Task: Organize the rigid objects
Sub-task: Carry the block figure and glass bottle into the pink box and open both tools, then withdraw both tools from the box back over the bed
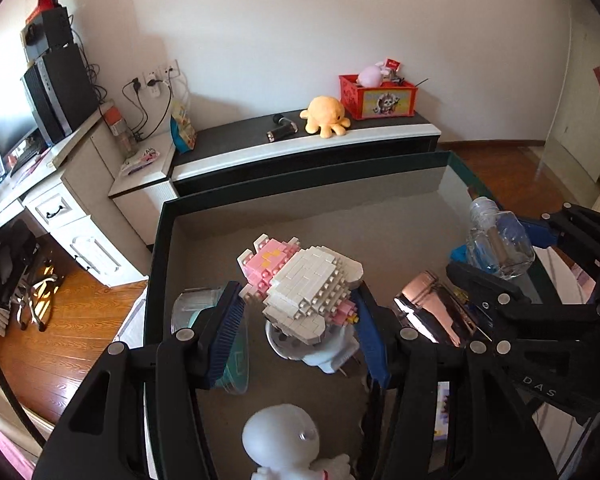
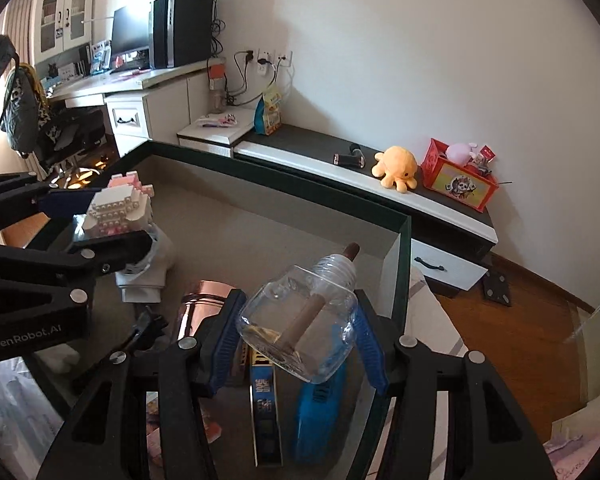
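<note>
My left gripper (image 1: 298,316) is shut on a pink and white block figure (image 1: 300,280) and holds it above the glass table (image 1: 204,216). It also shows in the right wrist view (image 2: 118,210), held by the left gripper (image 2: 104,220). My right gripper (image 2: 298,328) is shut on a clear glass bottle (image 2: 300,320) with a brown wick inside, held above the table. The bottle (image 1: 496,240) and the right gripper (image 1: 500,256) show at the right of the left wrist view.
On the table lie a white plug adapter (image 1: 320,352), a white round figure (image 1: 284,440), a shiny copper cup (image 1: 432,308), a clear lid (image 1: 196,308), a blue box (image 2: 320,412) and a dark book (image 2: 264,408). A sideboard (image 1: 300,148) behind carries a yellow octopus plush (image 1: 326,116) and a red crate (image 1: 376,98).
</note>
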